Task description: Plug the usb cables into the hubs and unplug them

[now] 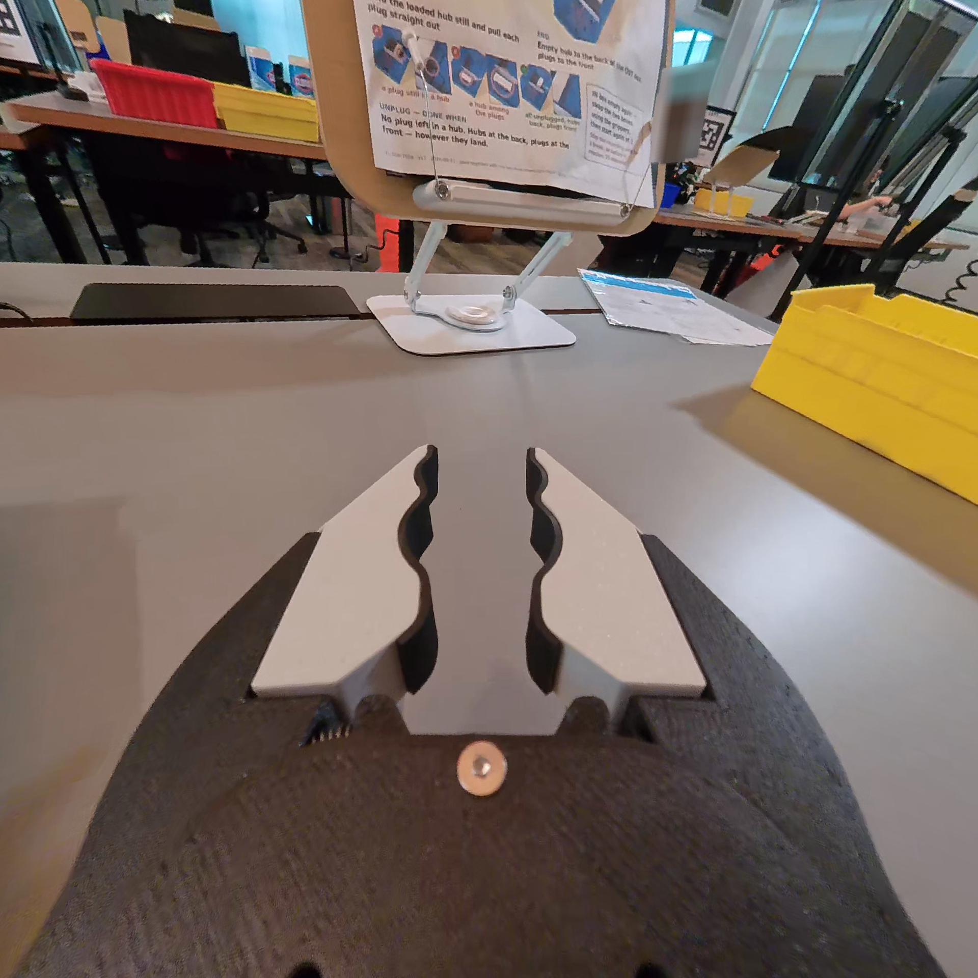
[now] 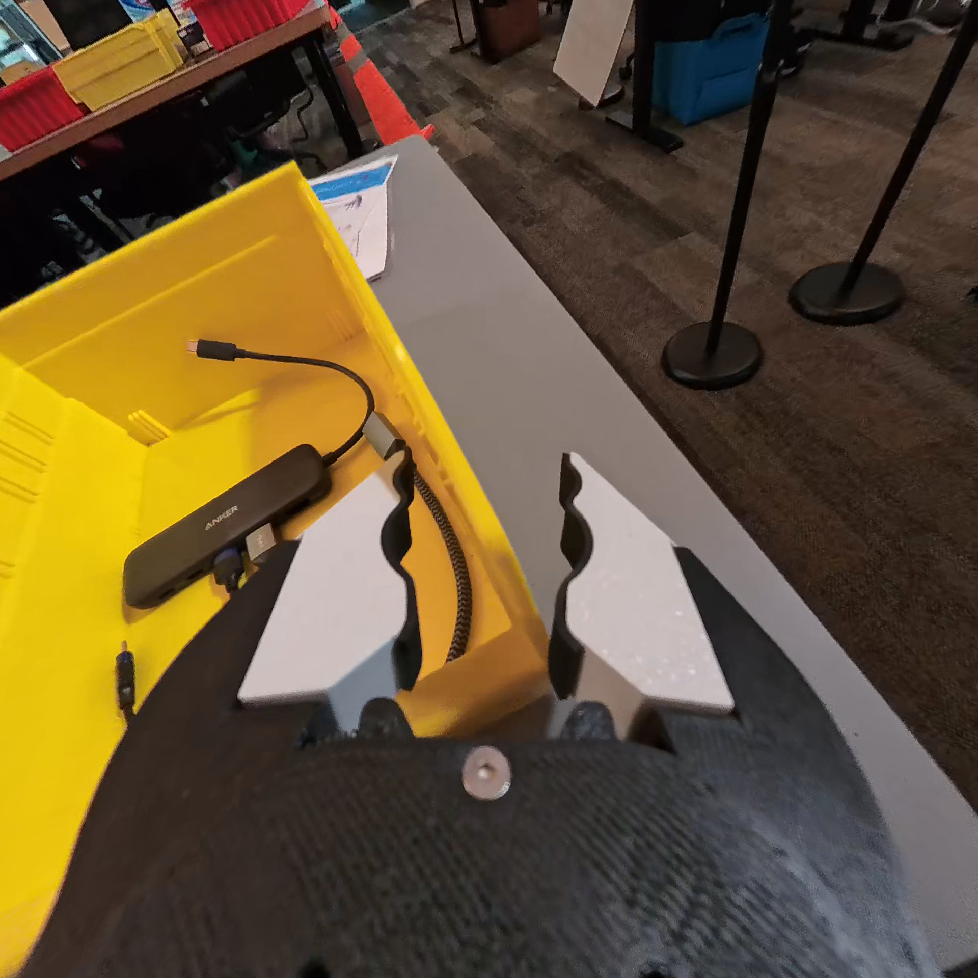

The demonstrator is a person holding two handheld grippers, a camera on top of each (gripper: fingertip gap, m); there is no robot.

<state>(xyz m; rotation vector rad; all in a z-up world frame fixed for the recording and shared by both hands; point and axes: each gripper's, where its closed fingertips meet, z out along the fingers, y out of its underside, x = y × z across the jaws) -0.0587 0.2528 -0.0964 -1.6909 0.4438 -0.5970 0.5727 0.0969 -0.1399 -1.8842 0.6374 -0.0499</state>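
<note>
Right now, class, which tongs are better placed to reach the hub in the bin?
Right tongs: open over the bin, beside the hub. Left tongs face bare table.

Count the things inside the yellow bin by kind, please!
Black USB hub: 1
Plugs stuck in the hub: 2
Braided cable: 1
Loose black plug: 1
Total: 5 that show

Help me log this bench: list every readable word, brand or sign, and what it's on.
I don't copy out writing; here is what bears it.
Instruction sheet on the stand: printed text, pictures.
Black hub in the yellow bin: white brand lettering.
Paper on the table: too small.
</note>
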